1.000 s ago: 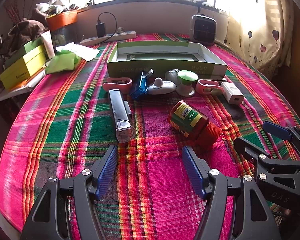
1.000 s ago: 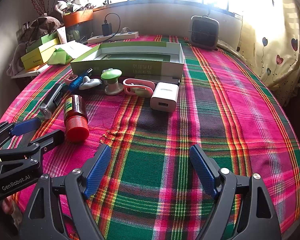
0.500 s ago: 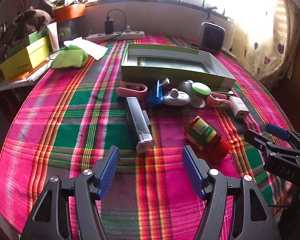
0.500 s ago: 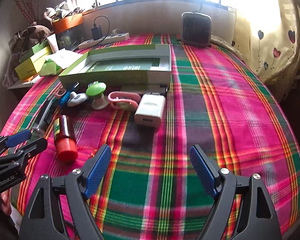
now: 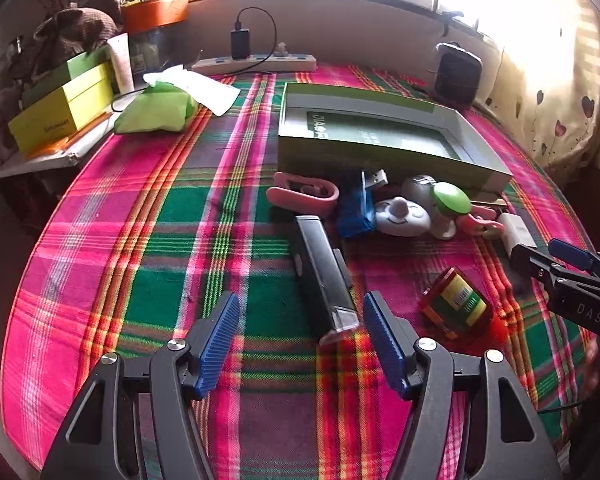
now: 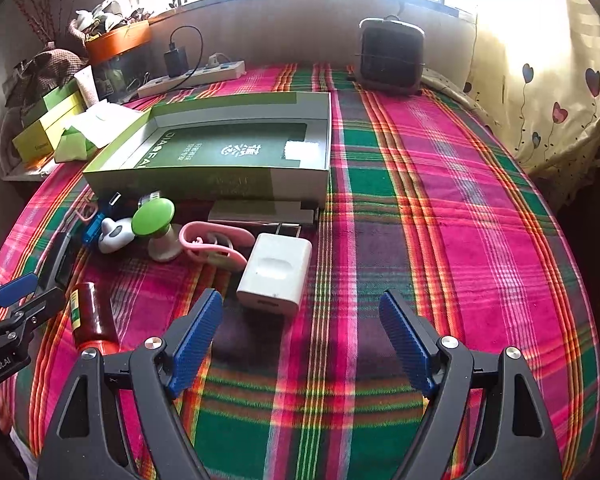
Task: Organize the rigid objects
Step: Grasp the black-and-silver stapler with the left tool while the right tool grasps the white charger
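Hovering over plaid cloth, left gripper (image 5: 300, 344) jaws just narrowing slightly, nothing between; black stapler (image 5: 324, 276) lower centre, beside right pad. Right gripper (image 6: 300, 340) spread, empty, white charger (image 6: 274, 274) ahead. Risk: off-centre closing skids stapler toward red bottle (image 5: 456, 308).

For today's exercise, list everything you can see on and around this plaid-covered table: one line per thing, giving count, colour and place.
Shallow cardboard box tray: one, green and grey, mid-table, empty.
Long black rectangular device: one, ahead of the left gripper.
Brown bottle with red cap: one, lying down.
White charger block: one, ahead of the right gripper.
Pink plastic clips: two, before the tray.
Blue USB gadget: one, beside the clips.
White figurine: one.
Green-capped white knob: one.
Power strip: one, white, far edge.
Small dark heater: one, far edge.
Yellow-green boxes: stacked, left edge.
Left gripper: open, its jaws just narrowing, nothing between them.
Right gripper: open.
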`<state>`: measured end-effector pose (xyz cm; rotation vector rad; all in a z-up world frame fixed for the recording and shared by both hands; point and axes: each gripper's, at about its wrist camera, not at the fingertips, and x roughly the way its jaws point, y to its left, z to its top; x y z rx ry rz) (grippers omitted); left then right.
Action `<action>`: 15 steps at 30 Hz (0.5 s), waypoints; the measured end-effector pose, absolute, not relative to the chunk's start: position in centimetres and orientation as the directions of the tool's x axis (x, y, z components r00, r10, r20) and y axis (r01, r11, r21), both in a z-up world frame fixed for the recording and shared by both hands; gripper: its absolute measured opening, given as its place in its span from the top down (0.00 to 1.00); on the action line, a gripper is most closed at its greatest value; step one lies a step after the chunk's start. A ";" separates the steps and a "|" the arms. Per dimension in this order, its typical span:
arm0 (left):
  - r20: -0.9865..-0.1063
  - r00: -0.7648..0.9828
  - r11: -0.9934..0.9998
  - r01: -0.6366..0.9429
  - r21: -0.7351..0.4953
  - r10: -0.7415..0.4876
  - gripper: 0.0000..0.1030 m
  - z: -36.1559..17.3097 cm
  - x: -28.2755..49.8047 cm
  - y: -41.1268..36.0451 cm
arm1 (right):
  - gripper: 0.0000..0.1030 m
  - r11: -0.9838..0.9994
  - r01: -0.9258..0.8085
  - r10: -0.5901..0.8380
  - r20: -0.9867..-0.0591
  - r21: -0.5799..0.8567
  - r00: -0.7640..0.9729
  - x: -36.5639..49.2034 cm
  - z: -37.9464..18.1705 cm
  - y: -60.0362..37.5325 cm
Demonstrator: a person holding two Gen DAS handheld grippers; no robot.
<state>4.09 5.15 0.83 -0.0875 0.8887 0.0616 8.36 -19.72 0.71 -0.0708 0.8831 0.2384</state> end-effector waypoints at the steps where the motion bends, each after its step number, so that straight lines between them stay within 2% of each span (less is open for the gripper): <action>1: -0.776 0.630 0.995 -0.090 -0.048 0.019 0.40 0.8 4.4 5.3 | 0.21 0.972 -0.233 0.178 -0.775 0.041 0.606 8.6 0.7 -19.7; 3: -0.782 0.623 0.994 -0.099 -0.040 0.030 0.46 0.6 4.8 5.5 | 0.21 0.972 -0.229 0.179 -0.778 0.046 0.602 9.0 0.5 -19.7; 11: -0.777 0.626 0.994 -0.111 -0.003 0.068 0.48 0.4 5.4 5.7 | 0.27 0.975 -0.213 0.175 -0.789 0.057 0.589 10.1 0.1 -20.0; 15: -0.775 0.628 0.993 -0.122 -0.007 0.071 0.61 0.6 5.8 6.2 | 0.33 0.976 -0.212 0.172 -0.788 0.054 0.591 10.4 0.1 -20.1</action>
